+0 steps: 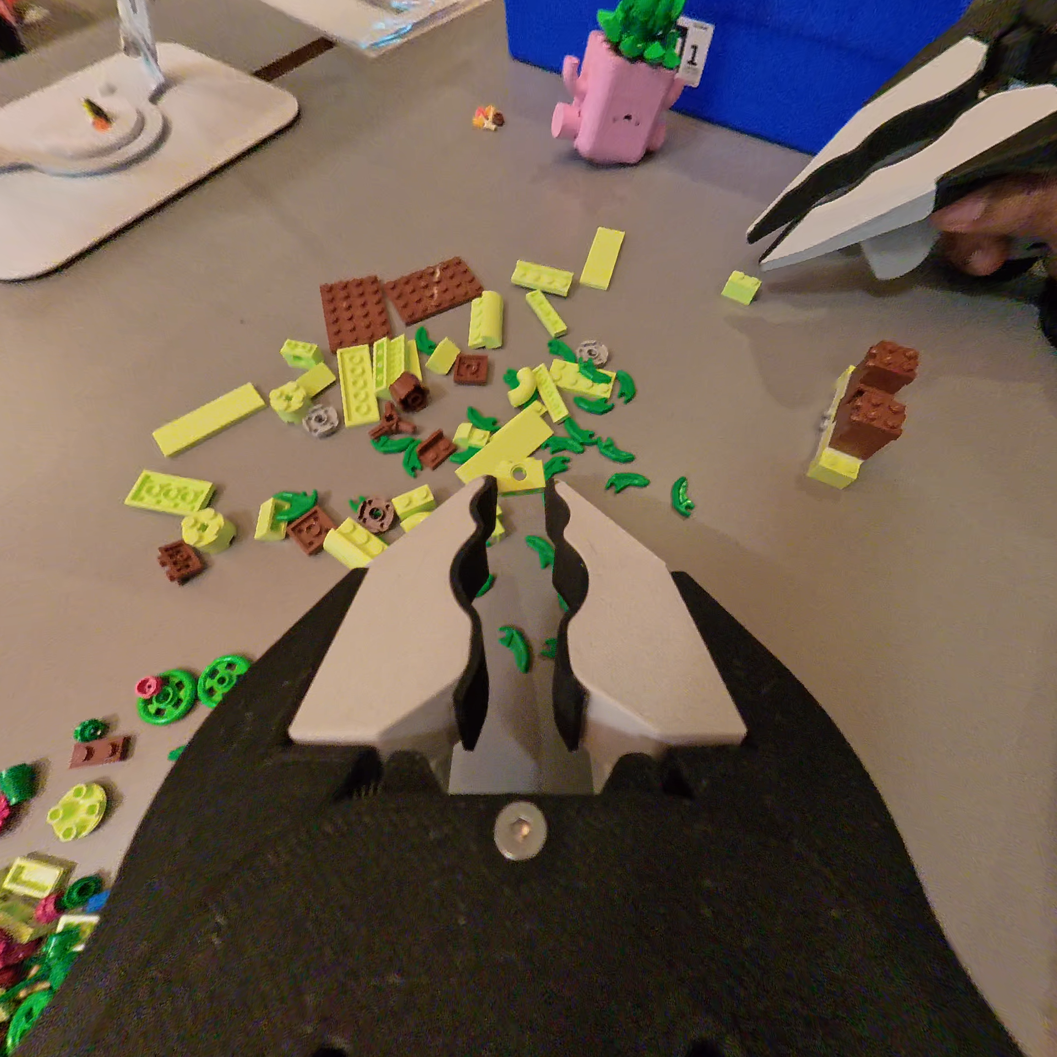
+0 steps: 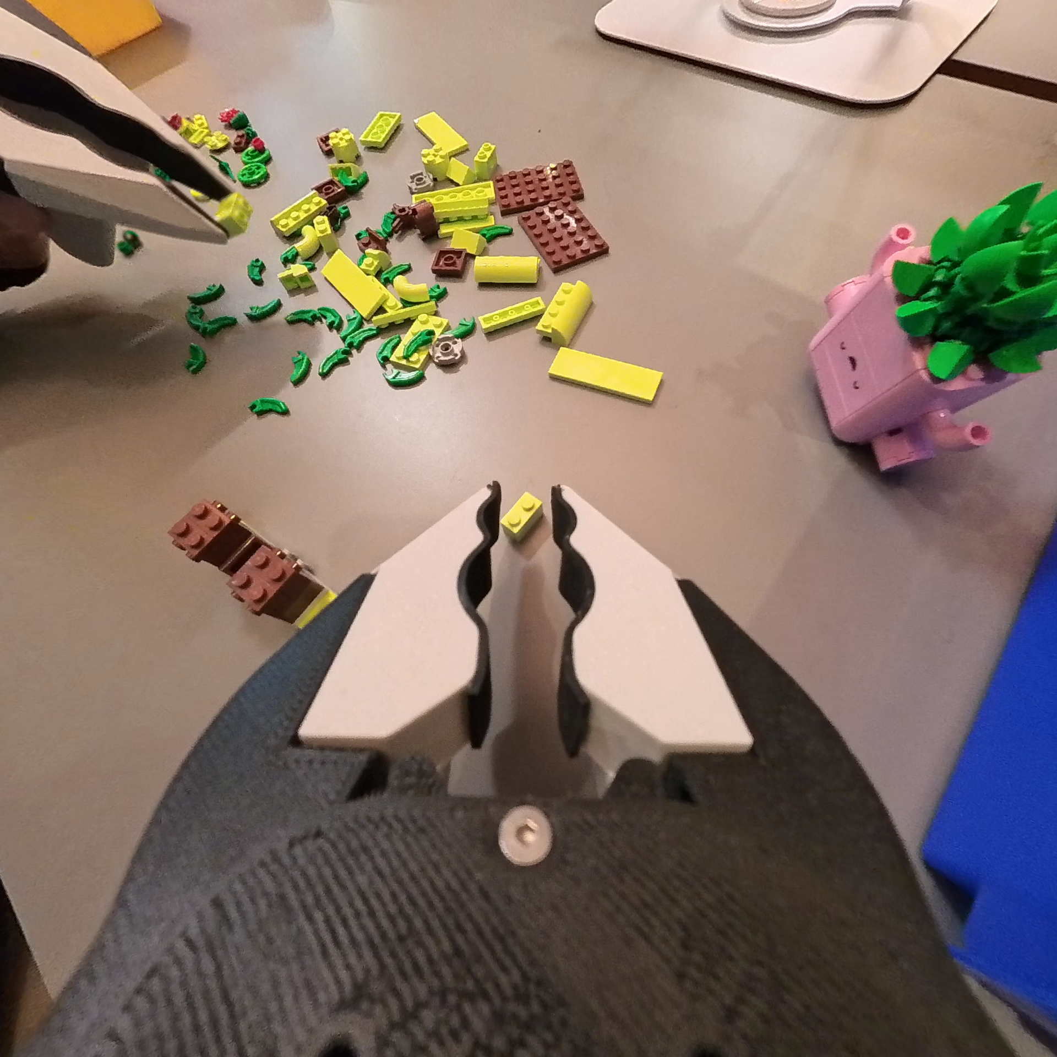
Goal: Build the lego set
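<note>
The left gripper (image 1: 517,486) is clenched on a small lime brick (image 2: 234,213), held at its fingertips above the near side of the scattered pile of loose pieces (image 1: 434,389). The pile of lime bricks, brown plates (image 1: 354,312) and green leaf bits lies in the middle of the grey worktop (image 1: 686,629).

The right gripper (image 2: 525,492) is released. Its fingers stand apart on either side of a second lime brick (image 2: 521,516), which rests on the worktop, alone and clear of the pile. From the left wrist view, that brick sits just beside the right gripper's tips, seemingly not touching them.

A part-built brown and lime piece (image 2: 251,566) lies tipped over near the right gripper. Farther out, a pink pot with green leaves (image 1: 618,108) stands beside a blue box (image 1: 801,57). A white stand base (image 1: 114,171) lies towards the worktop's far side.
</note>
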